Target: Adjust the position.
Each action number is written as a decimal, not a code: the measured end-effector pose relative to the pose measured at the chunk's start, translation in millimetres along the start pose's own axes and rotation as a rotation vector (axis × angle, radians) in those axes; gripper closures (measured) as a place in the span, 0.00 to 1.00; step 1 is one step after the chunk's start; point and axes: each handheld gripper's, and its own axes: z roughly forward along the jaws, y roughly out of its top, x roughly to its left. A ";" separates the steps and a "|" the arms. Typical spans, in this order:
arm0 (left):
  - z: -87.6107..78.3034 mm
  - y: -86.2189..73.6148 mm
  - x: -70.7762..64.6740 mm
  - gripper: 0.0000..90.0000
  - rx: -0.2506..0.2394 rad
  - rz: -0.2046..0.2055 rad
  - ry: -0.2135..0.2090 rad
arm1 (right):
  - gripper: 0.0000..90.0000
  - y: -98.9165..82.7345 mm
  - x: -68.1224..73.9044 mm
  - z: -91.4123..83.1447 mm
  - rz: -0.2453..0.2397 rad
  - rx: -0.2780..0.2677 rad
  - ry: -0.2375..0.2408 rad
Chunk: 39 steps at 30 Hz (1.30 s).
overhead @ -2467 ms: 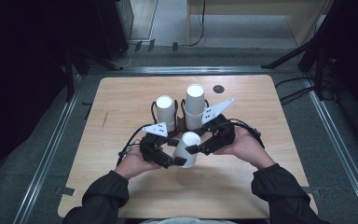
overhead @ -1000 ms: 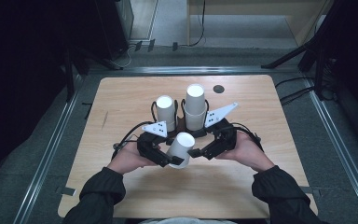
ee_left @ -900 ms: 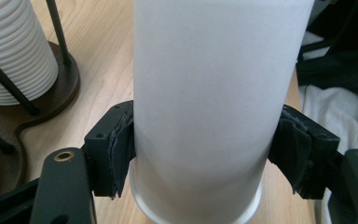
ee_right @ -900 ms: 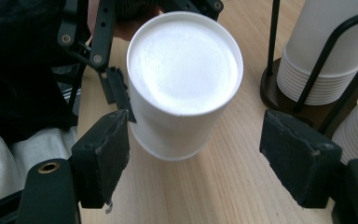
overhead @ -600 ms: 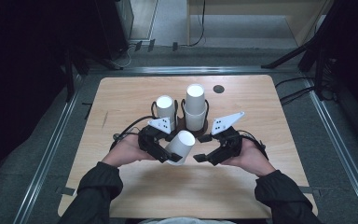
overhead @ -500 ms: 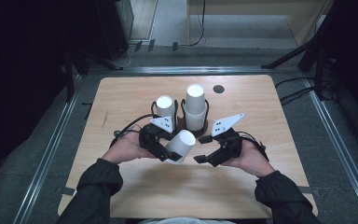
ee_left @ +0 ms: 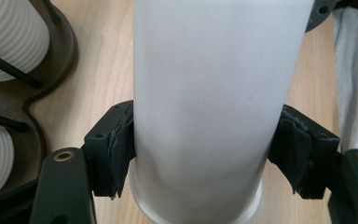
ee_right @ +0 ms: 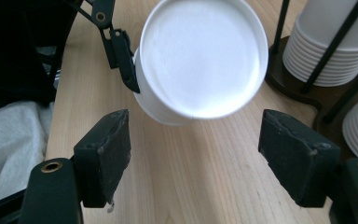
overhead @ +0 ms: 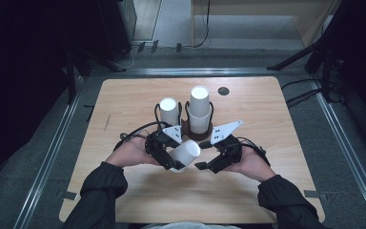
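High view: the left gripper (overhead: pixel 167 156) fingers clamp the white cup (overhead: pixel 185 154) above the tabletop (overhead: pixel 124 105), its closed base tilted toward two o'clock; the right gripper (overhead: pixel 208 166), fingers wide and empty, has just been opening beside it at three o'clock.

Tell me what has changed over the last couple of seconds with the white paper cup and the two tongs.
The right tongs let go of the white paper cup and drew back toward the person, jaws open and just opening further, nothing between them. The left tongs stay clamped on the cup, now tipped on its side. The dark wooden cup holder and its two white cup stacks have not moved.
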 end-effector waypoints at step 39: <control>-9.5 -15.0 -2.9 0.09 -0.245 -0.078 -0.069 | 0.37 12.6 2.2 -4.6 -0.028 -0.077 0.076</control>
